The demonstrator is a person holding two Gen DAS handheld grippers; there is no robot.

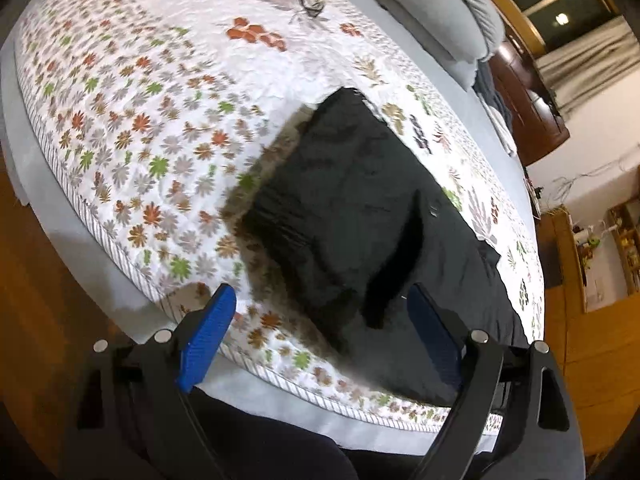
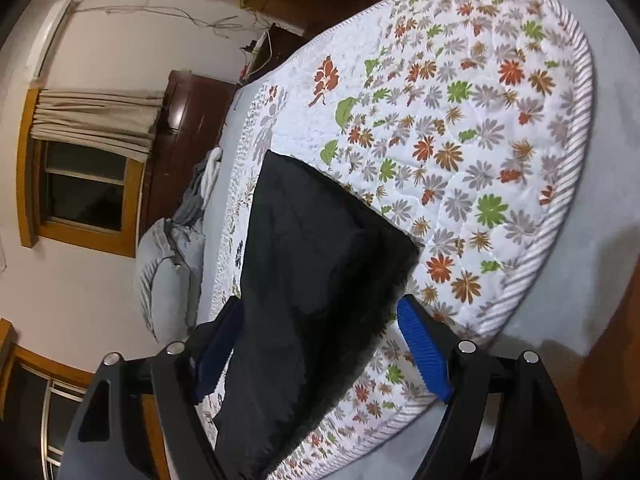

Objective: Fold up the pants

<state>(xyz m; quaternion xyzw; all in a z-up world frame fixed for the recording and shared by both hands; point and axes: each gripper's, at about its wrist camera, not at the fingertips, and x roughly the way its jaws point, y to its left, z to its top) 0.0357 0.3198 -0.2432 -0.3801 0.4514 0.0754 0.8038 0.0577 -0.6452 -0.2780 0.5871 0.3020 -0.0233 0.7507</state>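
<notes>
The left gripper [image 1: 322, 322] hangs with its blue fingers [image 1: 206, 334] spread wide, gripping nothing, above the near edge of the dark pants [image 1: 360, 216], which lie folded on the floral quilt [image 1: 132, 120]. The right gripper [image 2: 320, 340] is equally wide and empty over the pants.

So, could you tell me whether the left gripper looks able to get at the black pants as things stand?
Probably yes: the left gripper is open, and the black pants lie flat on the floral quilt right ahead of its fingers, nothing lying between.
</notes>
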